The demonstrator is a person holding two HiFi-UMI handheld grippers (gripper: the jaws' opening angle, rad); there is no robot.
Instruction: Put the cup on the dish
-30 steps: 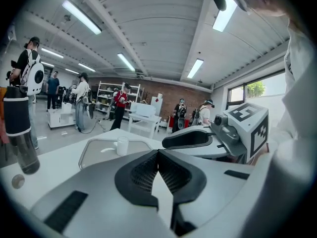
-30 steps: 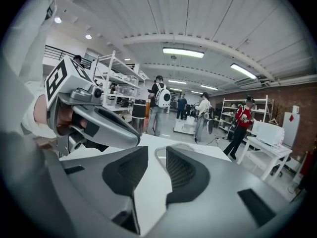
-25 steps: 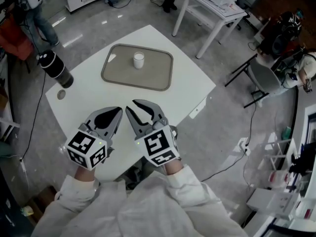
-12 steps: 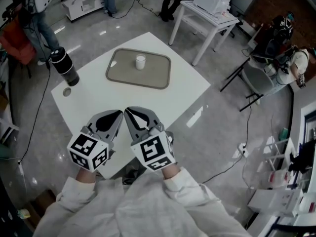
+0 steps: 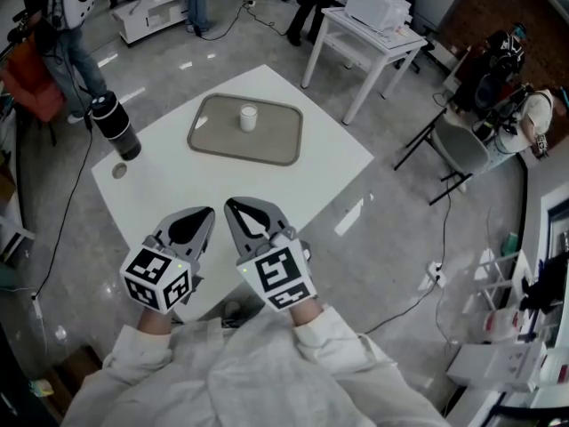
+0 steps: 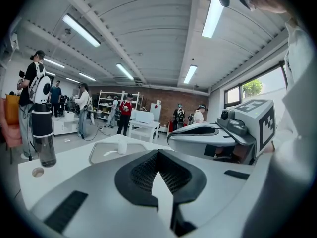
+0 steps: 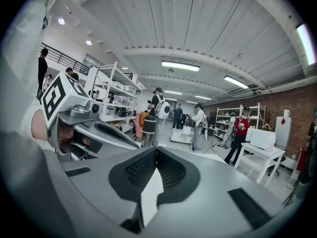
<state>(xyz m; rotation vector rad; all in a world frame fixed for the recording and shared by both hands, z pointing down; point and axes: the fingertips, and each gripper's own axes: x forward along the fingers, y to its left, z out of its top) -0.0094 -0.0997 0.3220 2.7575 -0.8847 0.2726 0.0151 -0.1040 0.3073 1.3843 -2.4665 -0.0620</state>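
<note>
The left hand-held gripper [image 5: 206, 213] hangs over the worktop's [image 5: 204, 176] near edge, jaws together on nothing. The right hand-held gripper [image 5: 233, 206] beside it is closed and empty too. The cup [image 5: 248, 117] stands upright on the dish [image 5: 276, 145], well apart from both. The task looks done, so hold both clear.

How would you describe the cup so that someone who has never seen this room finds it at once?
Find the white square table in the middle of the room; a grey tray lies on its far side. The cup stands upright on that tray, small and white, unlike the tall dark bottle at the table's left edge.
</note>
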